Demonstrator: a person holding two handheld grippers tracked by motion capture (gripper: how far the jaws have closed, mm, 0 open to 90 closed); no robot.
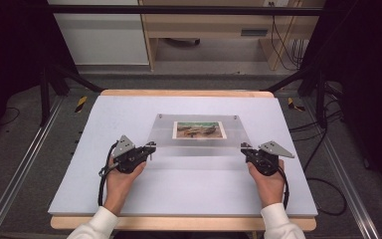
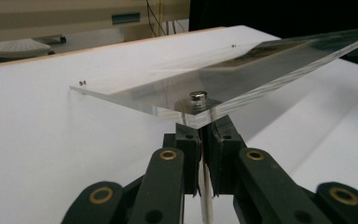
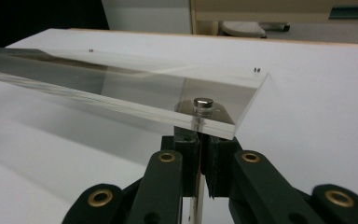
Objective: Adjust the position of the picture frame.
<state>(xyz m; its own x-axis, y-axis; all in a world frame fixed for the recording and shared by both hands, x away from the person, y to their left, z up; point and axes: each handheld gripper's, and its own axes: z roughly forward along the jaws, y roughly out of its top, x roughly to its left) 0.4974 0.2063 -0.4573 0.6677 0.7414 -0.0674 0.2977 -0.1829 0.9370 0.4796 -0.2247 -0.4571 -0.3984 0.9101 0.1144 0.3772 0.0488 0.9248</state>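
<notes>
Step in hand, as I read it: both tongs are carrying a clear acrylic panel (image 1: 199, 134) w/ a photo (image 1: 199, 130) in it, near edge raised, over the middle of the bench (image 1: 104, 194).

L tongs (image 1: 150, 148): jaws closed on the thin standoff pin (image 2: 206, 186) hanging under the panel's near-left corner; the pin's metal cap (image 2: 198, 96) is sitting on top of the sheet. R tongs (image 1: 244, 148): jaws likewise clamped on the pin (image 3: 196, 186) under the near-right corner, cap (image 3: 203, 102) above.

To do it well (judgement):
- keeping both grips firm; pins are thin, so they could swivel or slip betw. the pads.
- moving L & R at the same rate, same height, so the sheet isn't twisting.
- keeping the distance betw. hands fixed; pulling apart or pushing in would be loading the pins.
- lowering/raising slowly; far edge seems to be resting at or close to the bench surface, acting as a hinge. Can't tell if it's touching.

Panel appearance: rectangular, transparent, fairly thick w/ polished edges, tilting up toward the person. Small dark fixings at the far corners (image 2: 82, 82). Photo is landscape format, brownish-green tones, centred toward the far half; subject too small to make out. Bench top is white w/ a wooden rim.
</notes>
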